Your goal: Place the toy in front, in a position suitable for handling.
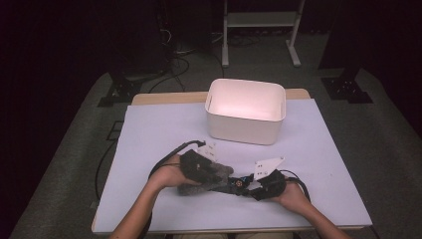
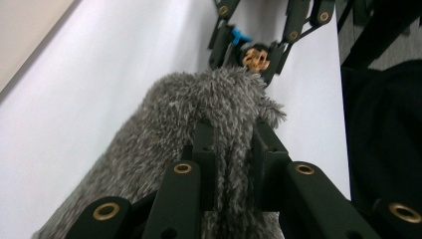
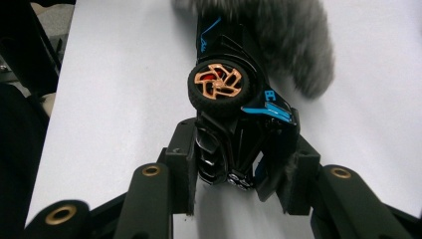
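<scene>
**Grey fluff meets toy car: wiping in hand**

Grey furry cloth (image 2: 199, 129) sits pinched between the nearly shut jaws of the left claw (image 2: 233, 144), bunching ahead of them toward the car. The right claw (image 3: 241, 169) is partly closed on one end of the black toy car (image 3: 239, 109), which lies on its side, a copper-spoked wheel (image 3: 217, 82) turned up just beyond the jaws. Cloth and car touch between the two claws, near the table's front edge (image 1: 234, 226).

By my reading, this is mid-wipe: both things are grasped and brought together; cleaning is unfinished, and nothing has gone into the white bin (image 1: 246, 112) standing well beyond both claws.

Count: one cloth, one car, one bin, two claws.
</scene>
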`<act>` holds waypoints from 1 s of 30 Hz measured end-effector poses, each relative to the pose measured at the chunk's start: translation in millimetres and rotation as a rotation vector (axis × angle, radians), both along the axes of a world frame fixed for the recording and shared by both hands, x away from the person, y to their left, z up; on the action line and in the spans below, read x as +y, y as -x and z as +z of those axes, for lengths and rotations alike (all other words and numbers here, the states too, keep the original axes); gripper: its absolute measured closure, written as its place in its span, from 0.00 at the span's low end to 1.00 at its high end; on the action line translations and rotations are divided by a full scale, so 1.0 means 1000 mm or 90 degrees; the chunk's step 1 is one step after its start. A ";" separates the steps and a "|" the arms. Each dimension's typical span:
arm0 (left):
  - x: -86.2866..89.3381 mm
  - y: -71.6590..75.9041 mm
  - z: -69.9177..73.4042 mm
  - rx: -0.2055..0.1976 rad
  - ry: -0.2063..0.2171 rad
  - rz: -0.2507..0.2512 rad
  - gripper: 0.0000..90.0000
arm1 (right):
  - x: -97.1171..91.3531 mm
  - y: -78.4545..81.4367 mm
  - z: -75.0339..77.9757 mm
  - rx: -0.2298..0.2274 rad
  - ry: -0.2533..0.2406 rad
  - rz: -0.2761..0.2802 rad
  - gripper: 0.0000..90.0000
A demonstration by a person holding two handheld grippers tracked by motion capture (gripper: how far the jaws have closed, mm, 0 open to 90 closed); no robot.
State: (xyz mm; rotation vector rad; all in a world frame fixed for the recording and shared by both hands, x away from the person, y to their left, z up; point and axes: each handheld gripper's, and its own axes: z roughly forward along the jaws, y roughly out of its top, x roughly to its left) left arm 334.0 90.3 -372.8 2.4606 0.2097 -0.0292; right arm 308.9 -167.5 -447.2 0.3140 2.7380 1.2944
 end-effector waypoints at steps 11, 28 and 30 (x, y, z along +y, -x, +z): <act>-0.037 -0.003 -0.003 0.015 0.016 -0.058 0.85 | 0.008 -0.005 0.000 0.020 0.004 0.005 0.57; 0.004 0.001 0.000 -0.005 0.006 -0.011 0.85 | -0.005 -0.007 0.007 0.022 0.040 0.009 0.63; 0.012 0.001 -0.002 -0.003 0.016 -0.001 0.85 | -0.010 -0.006 0.008 0.016 0.044 0.008 0.63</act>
